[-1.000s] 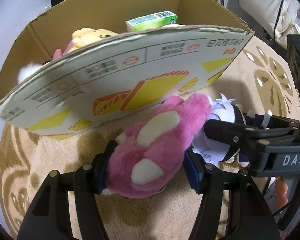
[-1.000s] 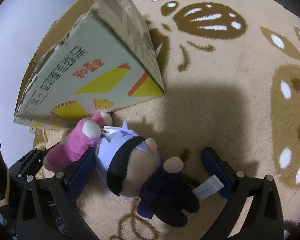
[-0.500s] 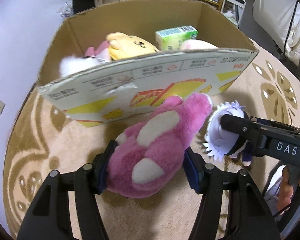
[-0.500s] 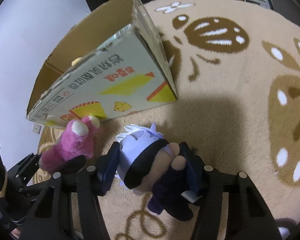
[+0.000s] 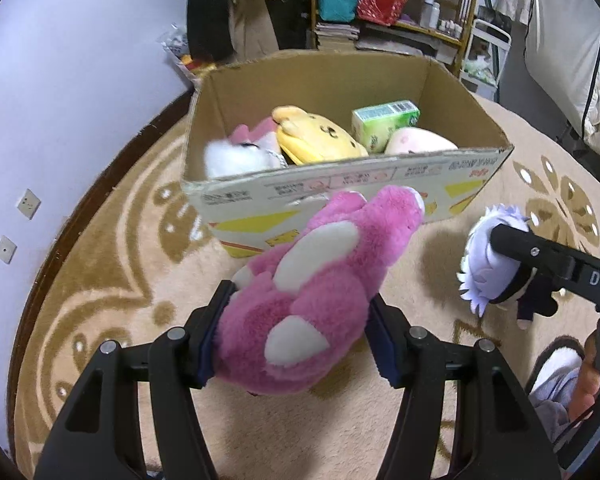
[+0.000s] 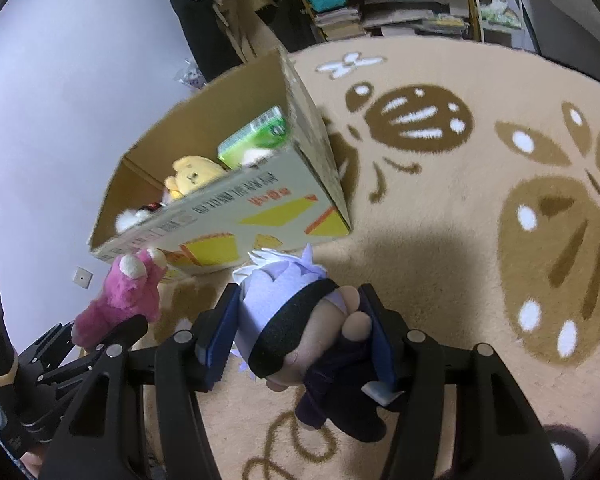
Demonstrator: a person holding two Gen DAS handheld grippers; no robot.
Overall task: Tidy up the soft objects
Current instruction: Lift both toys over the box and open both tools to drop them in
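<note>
My left gripper [image 5: 296,340] is shut on a pink plush bear [image 5: 320,284] and holds it above the rug, in front of the cardboard box [image 5: 340,188]. My right gripper [image 6: 300,332] is shut on a white-haired doll in dark clothes [image 6: 296,320], also lifted off the rug. The doll also shows at the right of the left wrist view [image 5: 492,272], and the pink bear at the left of the right wrist view [image 6: 128,296]. The box [image 6: 236,208] holds a yellow plush [image 5: 312,140], a white and pink plush [image 5: 240,156], a pale pink plush [image 5: 416,142] and a green tissue pack [image 5: 384,122].
A beige rug with brown patterns [image 6: 480,208] covers the floor. A lilac wall [image 5: 60,80] stands at the left. Shelves with bags and books [image 5: 380,4] stand behind the box. A white padded item [image 5: 572,48] is at the far right.
Both grippers have risen with their toys, away from the rug and box front. The right gripper closed on the doll, which lay loose between its fingers a second ago.
</note>
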